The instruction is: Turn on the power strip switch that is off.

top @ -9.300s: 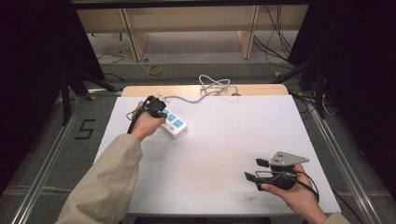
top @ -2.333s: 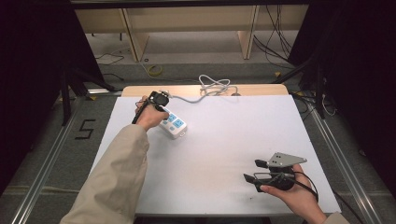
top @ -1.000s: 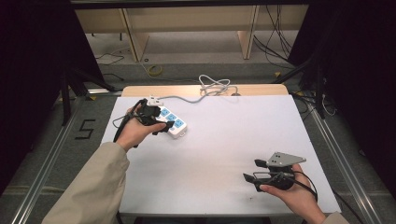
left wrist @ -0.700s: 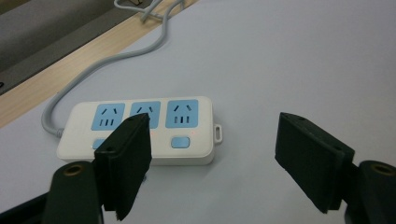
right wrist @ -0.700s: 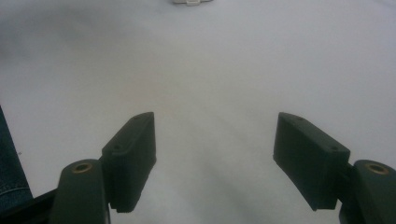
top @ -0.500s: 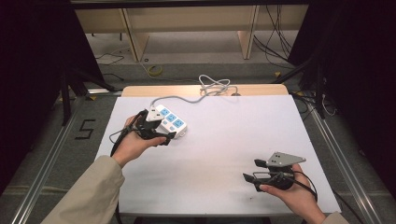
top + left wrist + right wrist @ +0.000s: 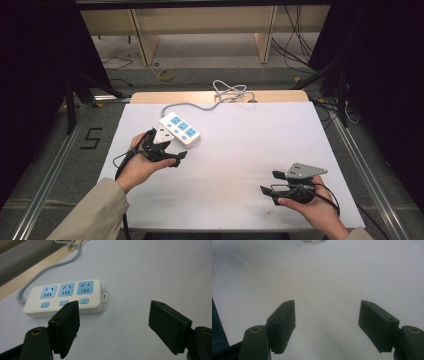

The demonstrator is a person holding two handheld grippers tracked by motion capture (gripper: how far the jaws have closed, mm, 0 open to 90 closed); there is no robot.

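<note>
A white power strip (image 7: 180,129) with three blue sockets lies on the white table sheet (image 7: 250,145) at the back left; its grey cord (image 7: 200,103) runs to the far edge. My left gripper (image 7: 176,153) hovers just in front of the strip, open, with nothing between its jaws. From the left gripper view the power strip (image 7: 65,297) lies beyond the left jaw, and the left gripper (image 7: 113,322) stands wide open. My right gripper (image 7: 274,182) rests near the front right, open and empty, also wide in its own view (image 7: 327,322).
The cord ends in a loose coil (image 7: 229,92) on the wooden strip (image 7: 150,96) at the table's back edge. Metal frame rails (image 7: 350,145) flank the table. A corner of the power strip (image 7: 313,241) peeks at the top of the right gripper view.
My left hand has drawn back from the far end of the power strip toward me and now points at the strip from the front. The right gripper has stayed put.
</note>
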